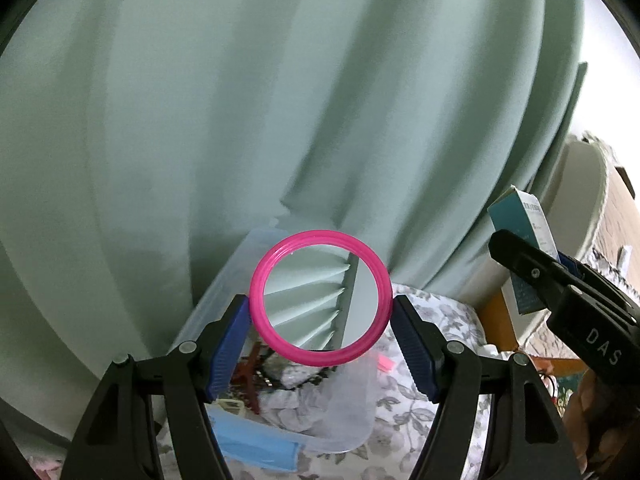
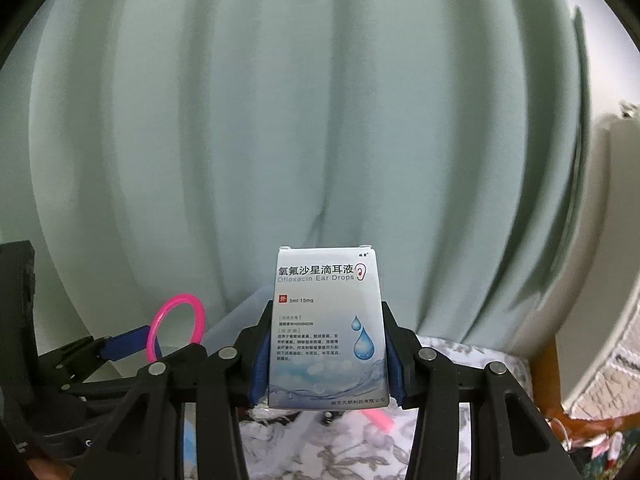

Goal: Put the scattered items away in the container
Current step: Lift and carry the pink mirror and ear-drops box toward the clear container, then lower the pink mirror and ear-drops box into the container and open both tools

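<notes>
The left hand-held gripper [image 1: 320, 312] fills the bottom of its own view, its blue pads [image 1: 228, 344] clenched on either side of a pink-rimmed round mirror [image 1: 320, 298], which stands upright between them and reflects the folds of a curtain. In the right wrist view, the right hand-held gripper [image 2: 326, 354] grasps a white and blue box of ear drops [image 2: 326, 332], held upright with its printed face toward the camera and the lower half squeezed between the pads.

Just below and behind the mirror sits a clear plastic container [image 1: 348, 412] on a surface covered with a grey floral cloth [image 1: 404, 408]. Inside it lie jumbled small items, among them something red, too cluttered to name. A light blue face mask [image 1: 256, 446] rests at the container's near edge. A small pink strip [image 2: 378, 416] lies on the cloth just beyond the box of ear drops.

The two grippers are held side by side, near each other above the cloth: each shows at the edge of the other's view.

Behind everything hangs a pale green curtain [image 1: 240, 120], filling most of both views. At the far right stands a white rounded object [image 1: 580, 200], partly hidden.
</notes>
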`<state>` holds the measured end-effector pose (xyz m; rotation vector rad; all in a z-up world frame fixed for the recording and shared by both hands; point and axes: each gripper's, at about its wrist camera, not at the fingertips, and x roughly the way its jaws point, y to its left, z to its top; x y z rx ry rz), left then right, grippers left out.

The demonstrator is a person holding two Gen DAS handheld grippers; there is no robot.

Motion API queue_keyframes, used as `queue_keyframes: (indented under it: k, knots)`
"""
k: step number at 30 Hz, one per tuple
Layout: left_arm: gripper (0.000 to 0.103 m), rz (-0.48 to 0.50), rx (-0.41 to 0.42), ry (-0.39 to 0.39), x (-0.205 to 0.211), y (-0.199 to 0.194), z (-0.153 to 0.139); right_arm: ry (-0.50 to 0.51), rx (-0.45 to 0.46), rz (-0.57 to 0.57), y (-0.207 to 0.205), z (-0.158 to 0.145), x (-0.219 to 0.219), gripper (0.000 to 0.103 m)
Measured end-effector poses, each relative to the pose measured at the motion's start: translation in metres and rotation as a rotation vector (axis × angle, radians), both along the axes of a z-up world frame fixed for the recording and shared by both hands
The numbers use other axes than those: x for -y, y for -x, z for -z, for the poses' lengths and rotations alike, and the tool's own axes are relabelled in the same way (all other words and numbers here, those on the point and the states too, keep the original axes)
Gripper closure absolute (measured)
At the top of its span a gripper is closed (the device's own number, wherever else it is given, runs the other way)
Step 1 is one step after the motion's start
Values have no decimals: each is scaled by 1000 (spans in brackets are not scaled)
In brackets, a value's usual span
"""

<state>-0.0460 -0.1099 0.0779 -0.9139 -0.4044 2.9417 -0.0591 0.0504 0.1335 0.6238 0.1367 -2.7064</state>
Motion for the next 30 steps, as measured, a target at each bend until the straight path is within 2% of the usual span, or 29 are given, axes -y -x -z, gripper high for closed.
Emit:
queue_keyframes:
  k: [12, 24, 30]
  knots:
    - [30, -70, 22, -25, 37, 3, 10, -40, 27, -63, 19, 4, 31, 54]
    - [30, -89, 120, -38, 55, 22, 47, -122, 170, -82, 58, 61, 47, 54]
    - [30, -90, 164, -36, 58, 31, 64, -128, 232, -81, 71, 76, 54, 54]
